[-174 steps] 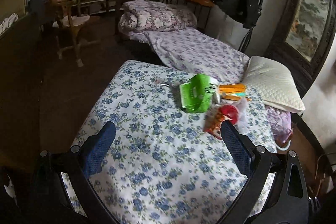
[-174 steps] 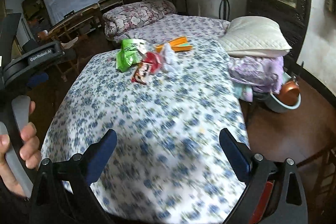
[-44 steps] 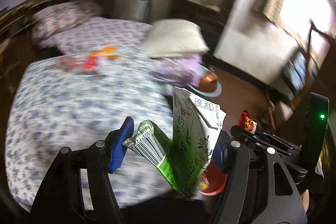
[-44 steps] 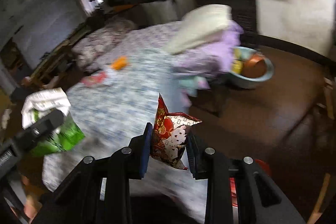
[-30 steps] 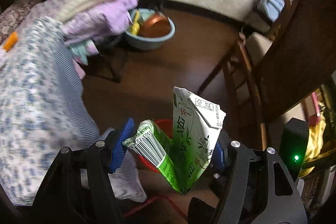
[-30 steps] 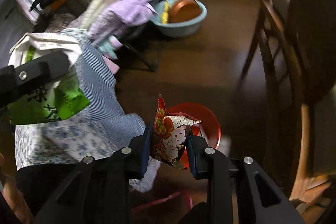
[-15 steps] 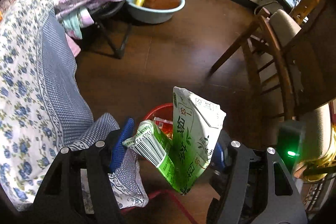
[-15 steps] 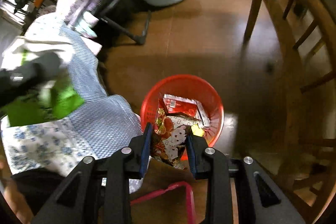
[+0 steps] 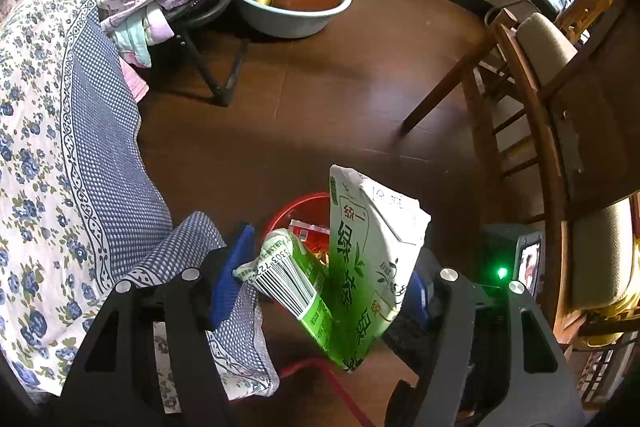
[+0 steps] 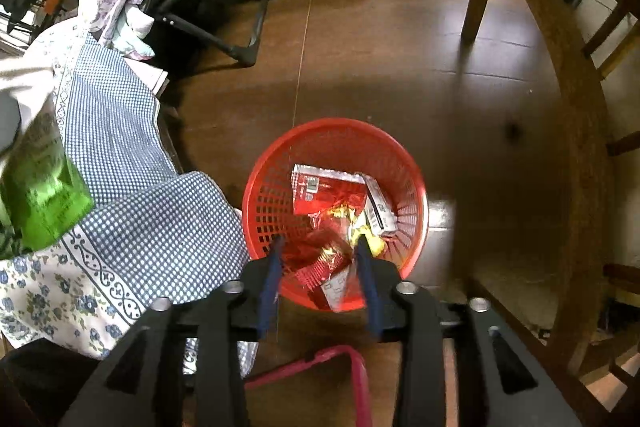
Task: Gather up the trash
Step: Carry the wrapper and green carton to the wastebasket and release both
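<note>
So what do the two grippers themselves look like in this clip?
Both match: the left gripper and right gripper have black plastic bodies with triangular cutouts, silver round bolt heads at the finger joints, and flat fingers faced with blue textured pads. In the left view, a black unit with a green LED sits beside it. No hands or sleeves show.

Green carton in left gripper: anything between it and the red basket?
Nothing visible. The green carton, clamped in the left gripper, hangs above the red basket, whose top is open; only wrappers lie inside. The bedsheet drapes beside the rim.
</note>
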`<state>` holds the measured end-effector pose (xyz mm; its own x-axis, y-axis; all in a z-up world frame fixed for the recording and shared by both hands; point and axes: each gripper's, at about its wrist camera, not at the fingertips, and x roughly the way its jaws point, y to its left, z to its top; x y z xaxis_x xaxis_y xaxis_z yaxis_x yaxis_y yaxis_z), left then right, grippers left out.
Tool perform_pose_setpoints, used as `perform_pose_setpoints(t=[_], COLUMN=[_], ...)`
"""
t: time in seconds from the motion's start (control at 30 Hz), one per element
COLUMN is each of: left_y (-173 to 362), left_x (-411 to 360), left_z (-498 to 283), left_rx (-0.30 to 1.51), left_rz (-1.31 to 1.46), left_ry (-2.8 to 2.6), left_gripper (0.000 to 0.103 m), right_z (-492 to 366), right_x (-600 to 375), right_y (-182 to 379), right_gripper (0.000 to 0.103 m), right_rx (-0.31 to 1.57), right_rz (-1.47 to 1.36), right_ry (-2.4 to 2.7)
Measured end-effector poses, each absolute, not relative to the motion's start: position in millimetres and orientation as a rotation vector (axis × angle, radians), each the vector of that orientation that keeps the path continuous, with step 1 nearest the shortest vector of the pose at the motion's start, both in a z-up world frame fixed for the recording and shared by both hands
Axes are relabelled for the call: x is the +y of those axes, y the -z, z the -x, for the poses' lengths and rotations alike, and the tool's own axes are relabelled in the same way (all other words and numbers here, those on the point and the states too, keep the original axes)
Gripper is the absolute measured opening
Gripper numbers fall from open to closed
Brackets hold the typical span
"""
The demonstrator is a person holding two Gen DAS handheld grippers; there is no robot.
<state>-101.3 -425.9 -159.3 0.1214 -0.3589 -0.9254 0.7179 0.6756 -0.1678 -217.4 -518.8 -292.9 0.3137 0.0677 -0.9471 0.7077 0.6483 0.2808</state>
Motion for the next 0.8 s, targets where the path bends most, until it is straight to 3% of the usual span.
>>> perform_pose_setpoints(t=[0.03, 0.53, 0.8], left_y=[160.3, 204.1, 206.5], left_x=[-425.8, -441.5, -444.0], left_z=[100.9, 102.6, 105.4], left_rx=[1.217, 1.381, 1.414], left_rz=[-0.358, -0.378, -0.364], left_ry=[0.809, 0.875, 0.916], left_gripper=[0.066, 0.067, 0.081], right_z=[217.3, 255.4, 266.8], right_x=[-519.7, -532.4, -531.8], right_y=[290.8, 292.7, 290.4], right_gripper=[0.058, 0.059, 0.059], right_rx=[1.192, 1.242, 1.26], right_rz=[-0.784, -0.823, -0.805], right_ry=[0.488, 0.542, 0.545])
